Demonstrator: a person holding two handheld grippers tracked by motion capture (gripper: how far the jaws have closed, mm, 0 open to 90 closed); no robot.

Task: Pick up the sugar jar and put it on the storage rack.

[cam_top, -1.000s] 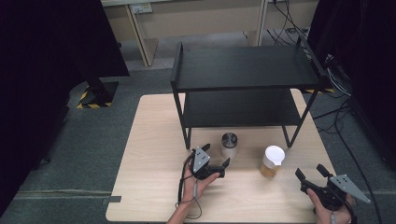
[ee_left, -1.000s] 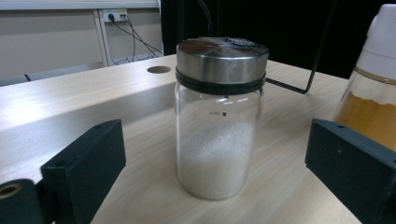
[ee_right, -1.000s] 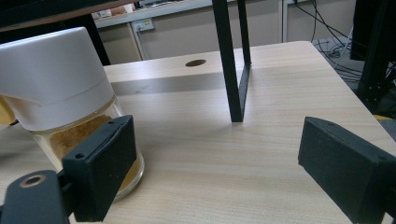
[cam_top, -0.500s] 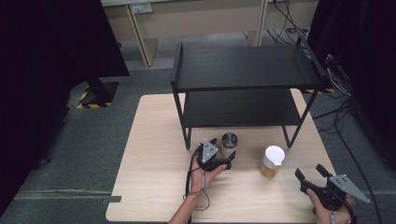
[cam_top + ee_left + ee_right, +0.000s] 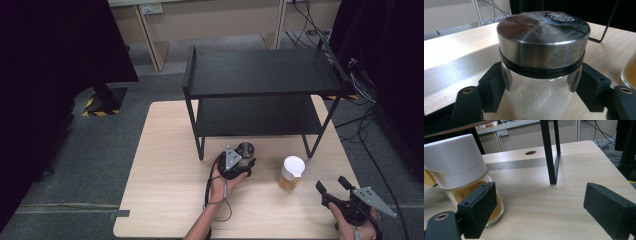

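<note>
The left gripper (image 5: 243, 163) was clamped on the metal-lidded jar (image 5: 245, 150), lower centre of the high view, just in front of the black shelf rack (image 5: 260, 75). Its jaws had just been closing, w/ the jar between them. In the left gripper view both pads pressed the clear glass body right under the steel lid (image 5: 543, 37), one each side, jar upright and apparently on the wooden table (image 5: 165, 165).

Progress, as a judgement: grasp looked done; lift and carry not yet begun. The likely destination was the rack, both tiers bare, but that can't be confirmed. So early in the job; most of it left.

The right gripper (image 5: 332, 184) sat at lower right of the high view, jaws spread wide, nothing between them. The white-capped jar (image 5: 291, 172) w/ orange-brown contents stood apart from it, to its left, untouched.

View differences:
- High view gave layout: two jars side by side, rack behind, both hands at the bottom edge. It didn't show pad contact.
- Left gripper view showed the grip itself, plus whitish grains inside the glass and a scuffed patch on the lid top.
- Right gripper view showed the white-capped jar (image 5: 461, 167) at frame left, partly behind the left jaw but outside the gap, and a rack leg (image 5: 550, 152) at upper centre w/ a round hole in the tabletop (image 5: 530, 152) beyond.
</note>
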